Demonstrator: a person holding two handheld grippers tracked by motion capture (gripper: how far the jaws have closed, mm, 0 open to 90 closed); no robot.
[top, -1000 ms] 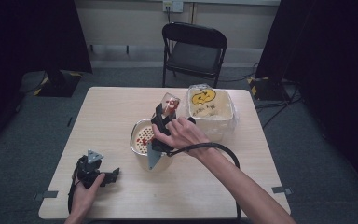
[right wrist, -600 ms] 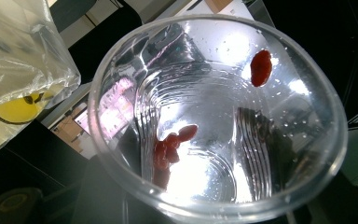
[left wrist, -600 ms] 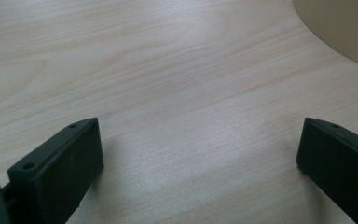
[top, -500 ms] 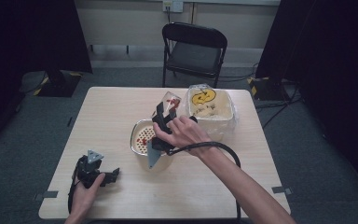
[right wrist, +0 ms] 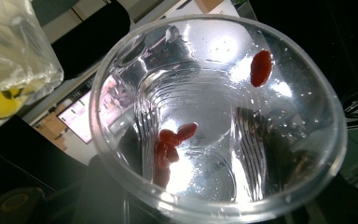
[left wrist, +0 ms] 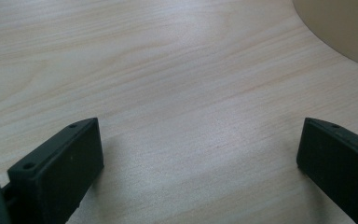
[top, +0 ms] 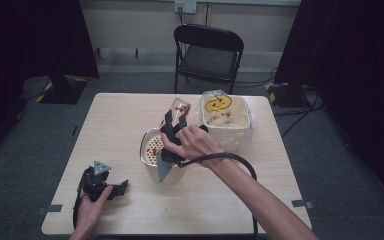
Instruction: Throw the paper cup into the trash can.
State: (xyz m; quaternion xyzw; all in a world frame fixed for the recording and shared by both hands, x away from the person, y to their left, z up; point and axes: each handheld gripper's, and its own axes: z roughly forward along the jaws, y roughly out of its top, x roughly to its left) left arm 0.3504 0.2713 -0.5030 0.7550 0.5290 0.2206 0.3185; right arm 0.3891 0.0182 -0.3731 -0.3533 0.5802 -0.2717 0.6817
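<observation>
The right tool (top: 177, 125) grips a clear plastic cup (top: 181, 107), tipped over the bowl (top: 150, 145) at table centre. A few red berries (right wrist: 168, 142) cling inside, so pouring seems nearly done; next, probably a shake. The left tool (top: 122, 186), at seven o'clock, rests wide open, empty.

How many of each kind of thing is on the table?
Clear plastic cup with red berries: 1
Round cream bowl with a strainer inside: 1
Cream tub in a clear bag with a yellow pumpkin face: 1
Black two-jaw grippers, left and right: 2
Total: 5
</observation>
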